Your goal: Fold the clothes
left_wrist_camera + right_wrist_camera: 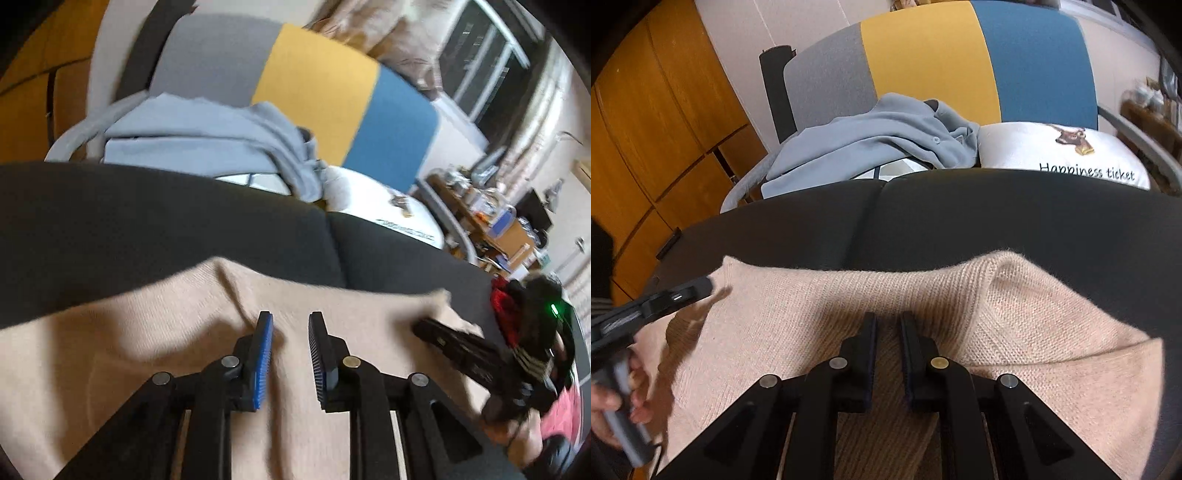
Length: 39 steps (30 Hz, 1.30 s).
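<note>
I report from the left side across. My left gripper (291, 325) hangs just above the beige ribbed knit sweater (147, 350), its blue-padded jaws standing apart with a clear gap and nothing between them; bare knit shows through the gap. The sweater lies spread over the dark grey upholstered surface (147, 214), and from the left wrist view its far edge runs roughly straight, with one soft ridge slanting toward the jaws.

Moving right, my right gripper (888, 325) sits low on the same garment near its middle. Its jaws stand narrow, with a strip of knit visible in the slot; whether they pinch that cloth or merely rest on it, I cannot tell. To the right of these jaws a flap of the sweater lies doubled over the body, its slanted edge plain in the right wrist view. I judge that at least one fold is in place there, though the garment is not yet a compact stack: much of it lies in a single broad layer.

Beyond the dark surface, a light grey-blue buttoned garment (871, 144) lies crumpled on a chair, beside a white printed cushion (1063, 155). If it belongs to the job, it remains unfolded.
</note>
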Available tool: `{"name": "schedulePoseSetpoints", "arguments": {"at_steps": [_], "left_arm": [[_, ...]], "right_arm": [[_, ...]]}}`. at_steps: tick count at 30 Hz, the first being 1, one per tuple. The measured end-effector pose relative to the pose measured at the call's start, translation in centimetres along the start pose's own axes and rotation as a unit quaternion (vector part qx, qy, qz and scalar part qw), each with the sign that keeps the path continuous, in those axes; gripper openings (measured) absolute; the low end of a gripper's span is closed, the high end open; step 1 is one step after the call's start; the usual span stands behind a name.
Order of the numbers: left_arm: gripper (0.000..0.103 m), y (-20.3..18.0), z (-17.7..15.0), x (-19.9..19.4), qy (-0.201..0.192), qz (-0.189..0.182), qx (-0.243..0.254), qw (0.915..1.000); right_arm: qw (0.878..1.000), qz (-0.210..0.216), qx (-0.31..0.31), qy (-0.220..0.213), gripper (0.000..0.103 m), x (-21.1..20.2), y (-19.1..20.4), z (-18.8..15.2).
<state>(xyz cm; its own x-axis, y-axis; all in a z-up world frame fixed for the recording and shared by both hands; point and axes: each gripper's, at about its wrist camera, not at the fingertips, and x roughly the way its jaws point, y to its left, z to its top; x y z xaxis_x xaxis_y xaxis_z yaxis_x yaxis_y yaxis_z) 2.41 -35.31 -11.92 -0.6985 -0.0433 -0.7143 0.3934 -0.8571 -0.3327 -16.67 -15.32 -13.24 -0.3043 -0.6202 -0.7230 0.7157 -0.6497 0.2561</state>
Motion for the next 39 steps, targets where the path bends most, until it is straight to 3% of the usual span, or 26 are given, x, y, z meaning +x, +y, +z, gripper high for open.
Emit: {"name": "schedulePoseSetpoints", "arguments": {"at_steps": [6, 12, 19, 21, 25, 27, 29, 32, 34, 37, 39], "left_arm": [[0.02, -1.5, -2.0, -1.7, -0.003, 0.006, 0.026, 0.9996], [0.021, -0.8, -4.0, -0.8, 0.01, 0.021, 0.027, 0.9994], [0.022, 0.7, -4.2, -2.0, 0.004, 0.011, -0.024, 0.9996], [0.023, 1.5, -4.7, -3.4, 0.004, 0.035, -0.047, 0.9982], [0.024, 4.4, -7.4, -8.1, -0.021, 0.015, -0.114, 0.9932], [0.024, 6.7, -9.4, -10.6, -0.035, 0.013, -0.158, 0.9867], [0.025, 9.9, -11.7, -13.2, -0.05, 0.026, -0.216, 0.9748], [0.025, 15.9, -15.3, -17.6, -0.083, 0.059, -0.309, 0.9455], [0.025, 20.4, -17.8, -20.9, -0.116, 0.083, -0.381, 0.9135], [0.026, 26.8, -21.5, -26.0, -0.171, 0.109, -0.483, 0.852], [0.027, 28.8, -22.1, -26.7, -0.183, 0.107, -0.507, 0.8354]], "right_arm": [[1.0, 0.007, -0.026, -0.014, 0.015, -3.8, 1.7, -2.2], [1.0, -0.006, -0.026, 0.008, 0.015, -5.3, 1.8, -6.5], [1.0, 0.003, -0.014, -0.01, 0.015, -5.4, 1.2, -7.7], [1.0, 0.006, -0.011, -0.013, 0.015, -5.6, 1.2, -7.8], [1.0, 0.005, -0.012, -0.015, 0.016, -5.5, 1.2, -7.8], [1.0, 0.001, -0.015, -0.016, 0.016, -5.5, 1.3, -7.8], [1.0, 0.0, -0.016, -0.016, 0.016, -5.5, 1.4, -7.8], [1.0, 0.005, -0.012, -0.017, 0.016, -5.5, 1.2, -7.8], [1.0, 0.006, -0.011, -0.017, 0.016, -5.4, 1.2, -7.8], [1.0, -0.001, -0.016, -0.017, 0.016, -5.4, 1.5, -7.8], [1.0, -0.005, -0.019, -0.017, 0.017, -5.4, 1.6, -7.8]]}}
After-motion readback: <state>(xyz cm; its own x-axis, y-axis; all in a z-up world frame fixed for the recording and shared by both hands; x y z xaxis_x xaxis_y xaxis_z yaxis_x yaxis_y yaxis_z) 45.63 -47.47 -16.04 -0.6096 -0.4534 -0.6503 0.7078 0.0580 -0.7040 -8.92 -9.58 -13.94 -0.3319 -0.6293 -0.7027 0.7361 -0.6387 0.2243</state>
